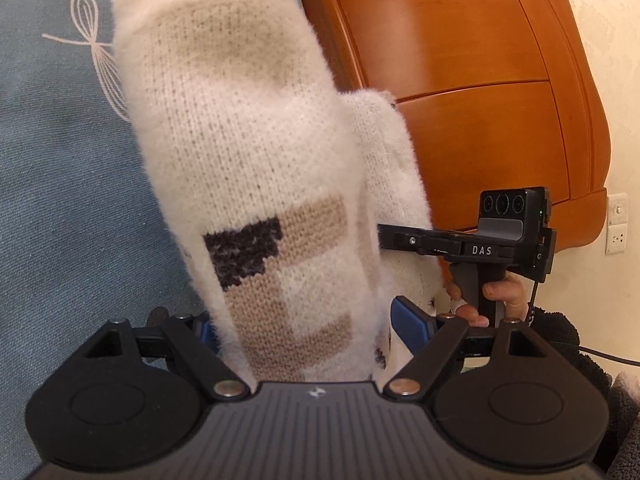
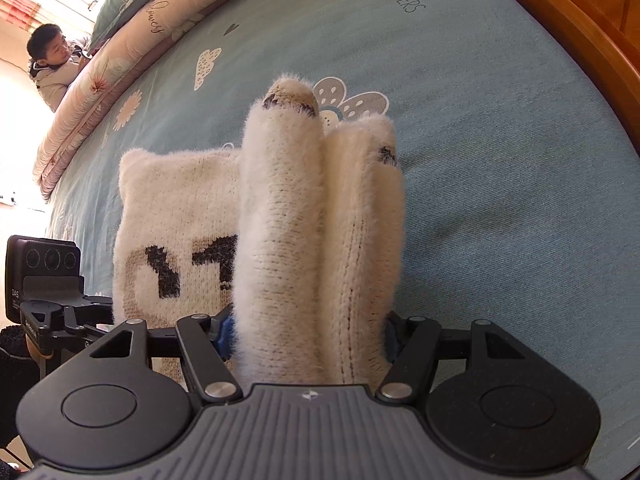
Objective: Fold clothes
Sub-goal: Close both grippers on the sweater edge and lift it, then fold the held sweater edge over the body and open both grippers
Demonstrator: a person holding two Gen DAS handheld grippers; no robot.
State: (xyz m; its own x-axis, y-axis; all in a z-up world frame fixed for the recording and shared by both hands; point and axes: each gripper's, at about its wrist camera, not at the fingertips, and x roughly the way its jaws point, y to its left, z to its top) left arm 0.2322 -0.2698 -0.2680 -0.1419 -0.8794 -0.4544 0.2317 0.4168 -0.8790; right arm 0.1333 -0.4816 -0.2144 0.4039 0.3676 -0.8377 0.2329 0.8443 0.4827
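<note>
- Closest to the left wrist lens, the left gripper (image 1: 308,324) has its blue pads set partly apart with a thick fold of the fluffy cream sweater (image 1: 240,152) packed between them, so it has the knit clamped.
- From that gripper the sweater runs away from the lens as a long roll, showing tan and dark brown knitted blocks just past the pads.
- Left of the sweater lies the blue-grey bedsheet (image 1: 60,184) with a white dragonfly print; right of the sweater rises an orange wooden headboard (image 1: 460,80).
- Right of the sweater, the right gripper (image 1: 384,238) reaches sideways to touch the knit; a hand (image 1: 490,300) grips its handle, and its opening cannot be told from this view.
- Nearest the right wrist lens, the right gripper (image 2: 308,338) has its pads partly apart, closed on a bunched, several-layered fold of the sweater (image 2: 316,220).
- Left of that fold, a flatter part of the sweater shows a tan and dark brown pattern, and the left gripper (image 2: 104,312) meets its lower edge.
- Beyond the sweater spreads the bedsheet (image 2: 500,140) with flower prints; a folded quilt (image 2: 132,52) lies along its far edge, where a person (image 2: 52,68) sits.
</note>
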